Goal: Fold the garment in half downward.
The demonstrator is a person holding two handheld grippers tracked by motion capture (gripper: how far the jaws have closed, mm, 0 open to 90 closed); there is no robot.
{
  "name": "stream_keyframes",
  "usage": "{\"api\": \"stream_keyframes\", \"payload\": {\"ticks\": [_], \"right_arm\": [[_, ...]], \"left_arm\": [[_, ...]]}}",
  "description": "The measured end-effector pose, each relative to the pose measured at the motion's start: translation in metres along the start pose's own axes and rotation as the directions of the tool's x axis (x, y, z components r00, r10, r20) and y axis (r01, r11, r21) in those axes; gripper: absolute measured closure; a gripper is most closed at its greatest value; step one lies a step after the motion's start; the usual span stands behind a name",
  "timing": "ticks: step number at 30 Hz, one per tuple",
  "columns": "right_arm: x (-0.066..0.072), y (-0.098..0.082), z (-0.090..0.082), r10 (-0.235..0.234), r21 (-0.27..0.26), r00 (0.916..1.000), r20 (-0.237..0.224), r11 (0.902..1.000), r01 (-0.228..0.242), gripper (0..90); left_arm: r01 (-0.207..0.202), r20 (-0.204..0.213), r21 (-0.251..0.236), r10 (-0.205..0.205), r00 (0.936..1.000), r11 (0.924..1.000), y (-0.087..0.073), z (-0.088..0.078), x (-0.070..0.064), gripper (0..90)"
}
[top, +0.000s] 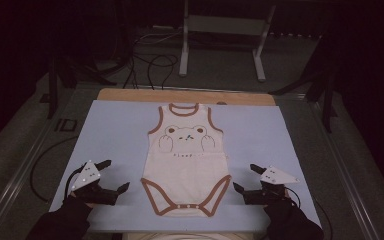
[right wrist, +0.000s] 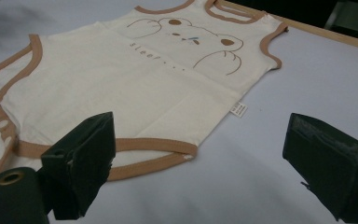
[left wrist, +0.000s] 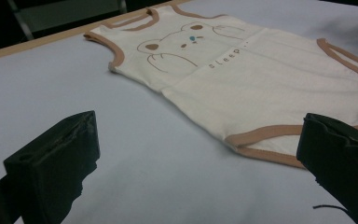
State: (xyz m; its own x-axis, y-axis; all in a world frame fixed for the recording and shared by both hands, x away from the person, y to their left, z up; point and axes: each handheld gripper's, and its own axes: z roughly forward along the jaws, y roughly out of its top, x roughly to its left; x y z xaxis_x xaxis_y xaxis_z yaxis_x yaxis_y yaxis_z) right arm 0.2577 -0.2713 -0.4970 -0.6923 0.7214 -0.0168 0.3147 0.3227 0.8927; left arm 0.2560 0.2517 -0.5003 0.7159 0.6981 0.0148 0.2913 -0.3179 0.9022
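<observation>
1. Bodysuit [top: 186,165] lies flat and face up in the middle of the blue mat [top: 115,130], cream with brown trim and a bear print, neckline away from the person.
2. Left gripper [top: 114,176] has its fingers [left wrist: 56,163] spread wide with nothing between them, just left of the garment's lower leg opening.
3. Right gripper [top: 244,178] likewise stands agape and empty, just right of the other leg opening, not touching the cloth.
4. Beyond the mat's far edge shows a strip of wooden table [top: 130,94].

I saw the cream baby bodysuit [top: 187,160] lying flat and face up in the middle of the tabletop [top: 115,130], with brown trim, a bear print, neck pointing away from me.
</observation>
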Motion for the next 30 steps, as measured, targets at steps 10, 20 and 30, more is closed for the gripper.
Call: {"api": "stream_keyframes", "payload": {"ticks": [10,20,30], "right_arm": [[0.004,0.011,-0.005,-0.008,-0.016,0.9999,0.013,0.9998,0.009,9.4],[0.005,0.031,-0.016,0.027,-0.013,0.9992,0.030,0.9996,-0.026,9.5],[0.001,0.054,-0.019,-0.018,-0.009,0.9992,0.036,0.9998,0.019,9.4]], "left_arm": [[-0.010,0.020,-0.008,0.010,0.9998,0.9999,0.005,-0.001,-0.004,0.0],[-0.006,0.048,-0.017,0.007,0.9988,0.9998,0.015,-0.001,-0.001,0.0],[-0.014,0.085,0.005,0.014,0.9963,0.9999,0.032,0.003,0.003,0.0]]}}
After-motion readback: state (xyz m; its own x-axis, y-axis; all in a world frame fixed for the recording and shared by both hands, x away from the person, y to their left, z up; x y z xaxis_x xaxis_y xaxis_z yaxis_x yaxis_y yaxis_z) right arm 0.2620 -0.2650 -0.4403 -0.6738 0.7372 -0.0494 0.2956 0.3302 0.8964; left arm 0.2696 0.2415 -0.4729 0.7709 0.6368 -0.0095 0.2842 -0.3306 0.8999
